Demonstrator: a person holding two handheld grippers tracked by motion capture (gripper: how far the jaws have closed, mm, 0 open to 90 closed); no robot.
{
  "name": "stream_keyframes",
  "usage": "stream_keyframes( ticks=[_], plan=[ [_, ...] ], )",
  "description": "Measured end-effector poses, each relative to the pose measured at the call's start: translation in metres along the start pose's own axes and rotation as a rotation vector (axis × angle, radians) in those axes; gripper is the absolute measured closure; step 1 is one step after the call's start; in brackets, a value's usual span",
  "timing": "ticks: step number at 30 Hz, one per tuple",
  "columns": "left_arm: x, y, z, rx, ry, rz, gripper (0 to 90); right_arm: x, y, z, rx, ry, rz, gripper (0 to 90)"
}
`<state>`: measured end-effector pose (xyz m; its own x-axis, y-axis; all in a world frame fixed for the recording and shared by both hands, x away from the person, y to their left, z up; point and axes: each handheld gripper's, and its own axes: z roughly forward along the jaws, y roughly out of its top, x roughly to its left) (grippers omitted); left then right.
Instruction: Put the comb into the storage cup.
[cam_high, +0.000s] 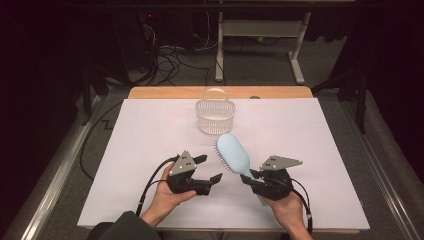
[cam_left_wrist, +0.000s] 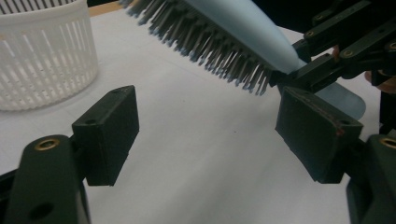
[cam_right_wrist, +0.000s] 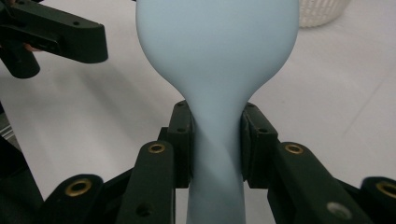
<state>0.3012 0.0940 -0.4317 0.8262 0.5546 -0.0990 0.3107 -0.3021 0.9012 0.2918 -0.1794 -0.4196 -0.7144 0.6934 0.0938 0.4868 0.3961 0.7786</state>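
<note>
1. The table (cam_high: 150, 150) carries a white sheet that spans nearly its whole top, with a strip of bare wood at the far edge. All the work happens on the near half of this sheet.

2. The white slotted basket (cam_high: 215, 116) stands upright near the far middle of the sheet, its hoop handle raised. It appears to hold nothing, and it is the likely place for the brush to go.

3. The light blue hairbrush (cam_high: 233, 154) is held off the sheet, its head pointing toward the basket and ending just short of it, its handle running back to the person's right hand. In the left gripper view its bristles (cam_left_wrist: 210, 51) face down and to the side, clear of the paper.

4. The right gripper (cam_high: 256, 179) has its jaws clamped on the brush's narrow neck, one pad on each side, as the right gripper view shows plainly.

5. The left gripper (cam_high: 212, 170) rests just beside the brush head with its jaws wide apart and nothing between them.

6. Judged step: the brush is lifted and in carriage toward the basket. The next move calls for raising the head over the basket rim, tilting it in, then loosening the right jaws; the left gripper may need to steady the light basket.
</note>
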Motion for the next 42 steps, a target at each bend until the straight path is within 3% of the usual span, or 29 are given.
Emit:
stream_keyframes(
  ticks=[5, 19, 38, 42],
  plan=[
    [-0.003, 0.002, 0.000, -0.002, -0.014, 0.010, 21.4, 0.006, 0.002, 0.006, 0.001, 0.013, -0.017, 70.7],
    [-0.005, 0.001, 0.003, 0.014, -0.030, -0.013, 20.4, 0.017, 0.005, 0.013, -0.004, 0.029, -0.052, 70.7],
    [-0.003, 0.000, 0.004, 0.003, -0.058, -0.087, 20.7, 0.033, 0.006, 0.021, 0.007, 0.009, -0.125, 70.7],
    [-0.004, 0.000, 0.002, -0.008, -0.056, -0.085, 22.8, 0.037, 0.007, 0.024, 0.004, 0.008, -0.134, 70.7]
  ],
)
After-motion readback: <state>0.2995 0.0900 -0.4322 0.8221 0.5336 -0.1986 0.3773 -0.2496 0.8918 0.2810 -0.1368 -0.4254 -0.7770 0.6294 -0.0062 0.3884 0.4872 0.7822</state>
